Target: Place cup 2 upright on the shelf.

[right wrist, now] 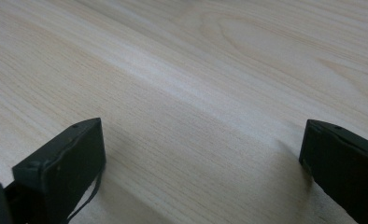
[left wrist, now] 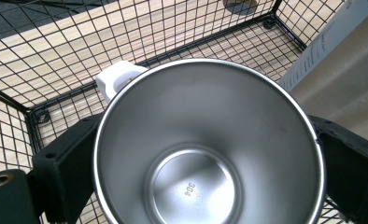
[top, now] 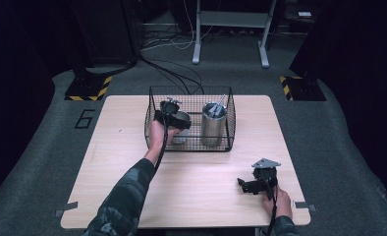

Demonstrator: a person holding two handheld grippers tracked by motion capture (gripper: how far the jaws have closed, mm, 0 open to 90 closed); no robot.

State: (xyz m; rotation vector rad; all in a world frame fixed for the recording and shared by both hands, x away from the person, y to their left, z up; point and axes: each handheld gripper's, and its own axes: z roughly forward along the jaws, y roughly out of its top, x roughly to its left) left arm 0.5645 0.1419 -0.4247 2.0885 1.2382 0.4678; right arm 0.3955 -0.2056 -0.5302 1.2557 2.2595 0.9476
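Observation:
A black wire basket stands at the back middle of the wooden table. Inside it, on the left, is a steel mug with a white handle. My left gripper reaches into the basket from above and is shut on the mug, one jaw on each side of its wall. A tall steel tumbler stands in the basket's right half, close beside the mug. My right gripper rests low over the table's front right, open, with only bare wood between its fingers.
Basket mesh surrounds the mug on the far and left sides. A thin utensil sticks out of the tumbler. Beyond the table lie floor cables, a desk frame and yellow-striped stand bases.

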